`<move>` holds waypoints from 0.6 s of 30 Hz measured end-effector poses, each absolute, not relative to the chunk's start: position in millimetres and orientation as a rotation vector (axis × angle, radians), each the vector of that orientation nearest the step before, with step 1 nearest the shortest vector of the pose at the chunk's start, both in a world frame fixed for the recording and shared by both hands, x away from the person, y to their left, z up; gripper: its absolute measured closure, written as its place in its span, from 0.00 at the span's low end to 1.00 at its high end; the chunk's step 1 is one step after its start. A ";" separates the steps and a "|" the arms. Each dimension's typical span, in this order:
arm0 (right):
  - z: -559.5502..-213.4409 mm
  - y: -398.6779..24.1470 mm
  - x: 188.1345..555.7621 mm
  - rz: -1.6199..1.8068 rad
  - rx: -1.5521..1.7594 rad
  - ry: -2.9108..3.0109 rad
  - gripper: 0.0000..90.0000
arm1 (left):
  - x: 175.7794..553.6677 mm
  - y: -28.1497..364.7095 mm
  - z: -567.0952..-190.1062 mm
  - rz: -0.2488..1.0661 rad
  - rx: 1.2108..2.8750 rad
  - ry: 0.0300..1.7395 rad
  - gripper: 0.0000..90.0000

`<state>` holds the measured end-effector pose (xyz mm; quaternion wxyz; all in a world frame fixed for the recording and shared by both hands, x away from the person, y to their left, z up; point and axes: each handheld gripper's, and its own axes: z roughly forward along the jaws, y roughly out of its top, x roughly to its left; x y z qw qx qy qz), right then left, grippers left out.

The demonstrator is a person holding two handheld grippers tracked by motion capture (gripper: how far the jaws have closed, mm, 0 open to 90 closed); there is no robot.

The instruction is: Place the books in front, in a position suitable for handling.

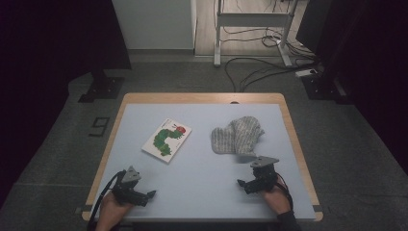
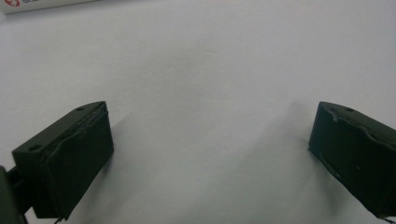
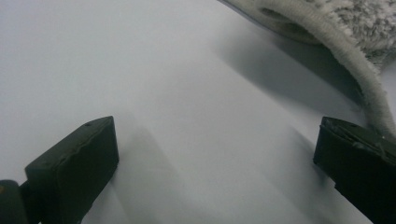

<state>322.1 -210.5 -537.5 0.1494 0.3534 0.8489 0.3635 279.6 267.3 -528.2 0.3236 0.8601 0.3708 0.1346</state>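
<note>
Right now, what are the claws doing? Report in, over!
Left gripper open, nothing between its jaws. Right gripper open, just short of the grey knitted mitten. Caterpillar book flat, beyond the left gripper. Nothing in the way.

mat (image 1: 202, 159) open between book (image 1: 166, 139), mitten (image 1: 237, 136)

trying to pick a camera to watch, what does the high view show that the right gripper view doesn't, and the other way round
High view alone: the whole table, the caterpillar picture book lying left of the knitted mittens, both hands, the left tool and the floor with cables beyond.

Right gripper view alone: a close look along the right tool, its jaws wide apart with bare surface between them, and the mitten's ribbed cuff edge right by one jaw; I cannot tell whether they touch.

Both: the grey knitted mittens, the pale blue table mat and the right tool.
</note>
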 end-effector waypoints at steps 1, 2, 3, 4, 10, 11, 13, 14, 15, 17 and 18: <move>-537.4 -210.6 322.2 1.043 1.015 2.442 0.00 | 279.6 267.3 -528.2 0.353 2.257 0.973 0.00; -537.4 -210.6 322.3 1.044 1.016 2.443 0.00 | 279.6 267.4 -528.2 0.352 2.256 0.972 0.00; -537.3 -210.6 322.4 1.044 1.015 2.444 0.00 | 279.6 267.4 -528.2 0.352 2.256 0.972 0.00; -537.3 -210.7 322.4 1.044 1.016 2.445 0.00 | 279.5 267.3 -528.2 0.353 2.256 0.973 0.00; -536.1 -212.0 322.9 1.056 1.037 2.444 0.01 | 279.6 267.4 -528.2 0.353 2.256 0.973 0.00; -535.4 -212.6 323.0 1.062 1.050 2.442 0.01 | 279.6 267.4 -528.2 0.352 2.256 0.972 0.00; -532.9 -214.4 323.3 1.064 1.063 2.445 0.01 | 279.6 267.4 -528.2 0.352 2.256 0.973 0.00; -531.2 -215.5 323.0 1.064 1.065 2.438 0.01 | 279.6 267.4 -528.2 0.352 2.256 0.972 0.00; -529.1 -216.8 322.8 1.067 1.066 2.434 0.01 | 279.6 267.4 -528.2 0.352 2.256 0.972 0.00; -523.1 -219.7 321.9 1.081 1.065 2.417 0.01 | 279.6 267.4 -528.2 0.353 2.255 0.972 0.00; -520.7 -220.6 321.4 1.084 1.065 2.411 0.01 | 279.6 267.4 -528.2 0.353 2.255 0.972 0.00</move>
